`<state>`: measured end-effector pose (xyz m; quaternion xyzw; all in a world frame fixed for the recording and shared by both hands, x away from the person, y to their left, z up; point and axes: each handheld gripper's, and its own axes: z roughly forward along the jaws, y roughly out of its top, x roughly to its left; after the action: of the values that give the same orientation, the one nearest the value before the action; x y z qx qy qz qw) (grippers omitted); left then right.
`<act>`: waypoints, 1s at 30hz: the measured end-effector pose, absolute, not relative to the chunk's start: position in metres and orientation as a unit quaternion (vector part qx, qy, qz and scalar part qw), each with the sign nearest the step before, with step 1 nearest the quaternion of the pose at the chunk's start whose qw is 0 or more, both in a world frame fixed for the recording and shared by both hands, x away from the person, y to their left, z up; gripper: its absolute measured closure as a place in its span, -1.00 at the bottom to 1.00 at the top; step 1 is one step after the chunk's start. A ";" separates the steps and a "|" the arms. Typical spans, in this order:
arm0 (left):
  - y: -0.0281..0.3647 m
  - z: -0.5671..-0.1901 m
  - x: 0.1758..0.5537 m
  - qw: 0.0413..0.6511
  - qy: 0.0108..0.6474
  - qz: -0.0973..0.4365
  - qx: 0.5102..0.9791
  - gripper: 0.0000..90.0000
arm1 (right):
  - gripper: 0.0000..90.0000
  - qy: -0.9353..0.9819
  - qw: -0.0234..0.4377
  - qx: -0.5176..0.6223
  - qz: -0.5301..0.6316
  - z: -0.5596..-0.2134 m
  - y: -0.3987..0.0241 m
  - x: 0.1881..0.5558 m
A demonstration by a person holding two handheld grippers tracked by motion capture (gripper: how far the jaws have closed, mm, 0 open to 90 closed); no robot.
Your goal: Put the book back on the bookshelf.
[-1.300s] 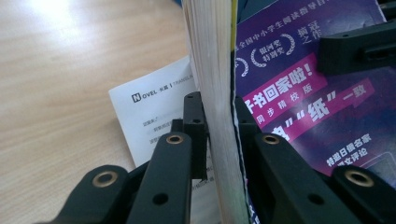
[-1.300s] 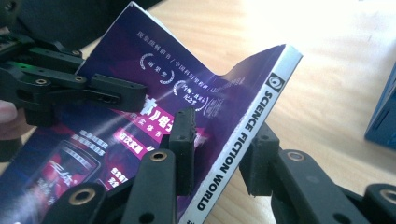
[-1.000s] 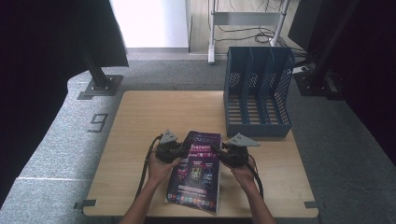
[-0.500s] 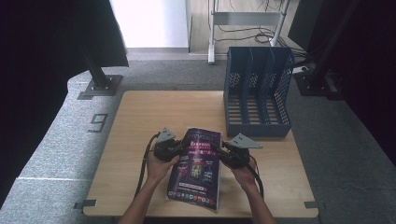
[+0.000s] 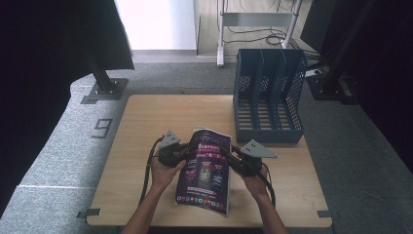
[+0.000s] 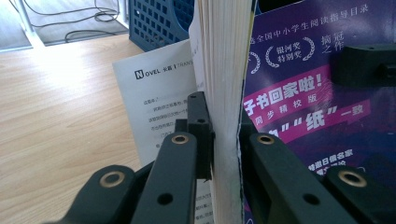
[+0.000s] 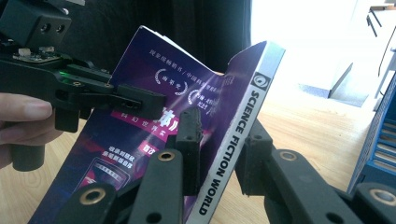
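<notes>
Your left gripper [image 5: 194,148] is clamped on the page edge of the purple magazine [image 5: 204,170]: in the left gripper view the jaws pinch the stack of pages tight from both sides, one pad on the glossy cover, the other on a white inner page that has fanned away. Your right gripper [image 5: 228,152] grips the opposite edge, and its jaws have just been closing; in the right gripper view they stand on either side of the grey spine printed SCIENCE FICTION WORLD, with the pads against the cover and the back. Between the two grippers the magazine is held tilted, its upper end raised off the wooden table [image 5: 146,126] and its lower end near the table's front edge, though you cannot tell whether that end rests on the wood. Your hands hide much of both side edges. Farther back on the right stands the blue file rack [image 5: 268,97], well apart from the magazine.
</notes>
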<state>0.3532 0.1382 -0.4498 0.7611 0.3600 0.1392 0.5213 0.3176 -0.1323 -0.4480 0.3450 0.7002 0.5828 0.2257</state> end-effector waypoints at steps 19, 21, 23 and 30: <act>0.146 -0.434 0.353 0.534 0.357 0.148 0.752 0.88 | 0.68 0.700 0.230 0.329 0.591 -0.433 -0.130 0.321; 0.146 -0.429 0.353 0.536 0.355 0.154 0.751 0.88 | 0.69 0.700 0.235 0.324 0.591 -0.429 -0.129 0.321; 0.146 -0.424 0.353 0.538 0.352 0.160 0.749 0.88 | 0.71 0.699 0.239 0.319 0.594 -0.424 -0.129 0.320; 0.146 -0.418 0.348 0.542 0.343 0.173 0.747 0.89 | 0.76 0.688 0.243 0.309 0.610 -0.419 -0.132 0.317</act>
<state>0.3481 0.1460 -0.4176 0.7471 0.3435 0.1726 0.5424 0.3168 -0.1320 -0.4190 0.3090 0.6880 0.6101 0.2427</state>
